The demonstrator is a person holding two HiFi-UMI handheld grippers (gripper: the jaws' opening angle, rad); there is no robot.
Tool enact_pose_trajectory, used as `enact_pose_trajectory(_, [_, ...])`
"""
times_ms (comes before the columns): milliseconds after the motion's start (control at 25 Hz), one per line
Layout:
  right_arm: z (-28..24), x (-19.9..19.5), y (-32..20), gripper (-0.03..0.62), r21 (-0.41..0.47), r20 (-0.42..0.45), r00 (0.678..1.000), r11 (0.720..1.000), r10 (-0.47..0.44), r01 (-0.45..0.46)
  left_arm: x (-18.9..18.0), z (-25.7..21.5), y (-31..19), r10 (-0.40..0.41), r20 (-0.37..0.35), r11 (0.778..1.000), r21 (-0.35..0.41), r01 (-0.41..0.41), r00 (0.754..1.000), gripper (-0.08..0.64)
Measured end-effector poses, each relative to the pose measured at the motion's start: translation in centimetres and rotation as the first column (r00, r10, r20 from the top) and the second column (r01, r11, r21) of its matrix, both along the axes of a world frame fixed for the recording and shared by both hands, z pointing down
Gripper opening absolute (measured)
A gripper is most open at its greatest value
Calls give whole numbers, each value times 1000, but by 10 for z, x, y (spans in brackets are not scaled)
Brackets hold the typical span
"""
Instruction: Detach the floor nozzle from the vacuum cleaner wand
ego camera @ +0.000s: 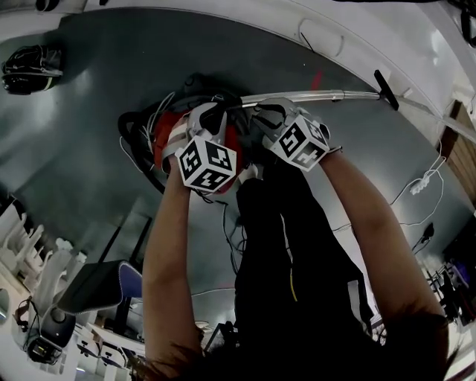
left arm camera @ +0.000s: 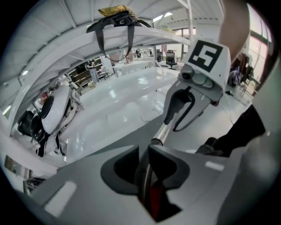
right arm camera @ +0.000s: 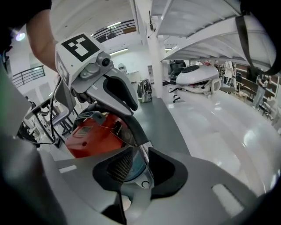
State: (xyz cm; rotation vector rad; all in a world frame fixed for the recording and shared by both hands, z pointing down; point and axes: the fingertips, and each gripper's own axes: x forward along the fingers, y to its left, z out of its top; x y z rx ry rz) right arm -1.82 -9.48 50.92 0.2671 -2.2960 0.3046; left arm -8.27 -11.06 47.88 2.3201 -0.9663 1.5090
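Observation:
The red vacuum canister (ego camera: 165,130) sits on the grey floor under my hands. A silver wand (ego camera: 320,95) runs right from it to the black floor nozzle (ego camera: 387,89), which is still joined to the wand. My left gripper (ego camera: 212,119) hangs over the canister, and its open jaws (left arm camera: 142,154) straddle a dark curved hose piece (left arm camera: 142,180) with red beneath. My right gripper (ego camera: 264,119) is at the wand's near end. It is open (right arm camera: 139,156), with the silver tube (right arm camera: 141,151) in the gap and the ribbed pad clear of it. The canister (right arm camera: 94,136) lies just behind.
A black bag (ego camera: 30,68) lies at the far left of the floor. A white power strip with its cable (ego camera: 422,182) is on the right. A chair and cluttered desks (ego camera: 104,286) stand behind me. A white raised platform (ego camera: 223,15) bounds the floor ahead.

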Motion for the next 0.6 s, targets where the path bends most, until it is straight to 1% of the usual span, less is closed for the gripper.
enact_pose_trajectory(120, [10,-6,-1,160,35,-23,998,997,-64,65,2,12,3,93,27,996,-18,-93,995,167])
enact_pose_trajectory(200, [18,-7,-1,195,61,-52,992,991,-115,119,1,20,5,95,17,994,-52,-94,995,209])
enact_pose_trajectory(280, [26,-7,-1,204,84,-87,981,980,-173,180,-2,29,5,68,0,992,-103,-68,998,234])
enact_pose_trajectory(360, [34,-9,-2,207,97,-118,969,969,-217,229,-6,38,4,56,-7,988,-142,-56,998,238])
enact_pose_trajectory(520, [48,-13,-5,222,81,-154,955,960,-254,268,-6,50,5,55,-20,984,-170,-58,998,238])
enact_pose_trajectory(600, [53,-15,-5,232,68,-165,949,957,-268,282,-2,55,5,88,-6,980,-178,-88,996,240])
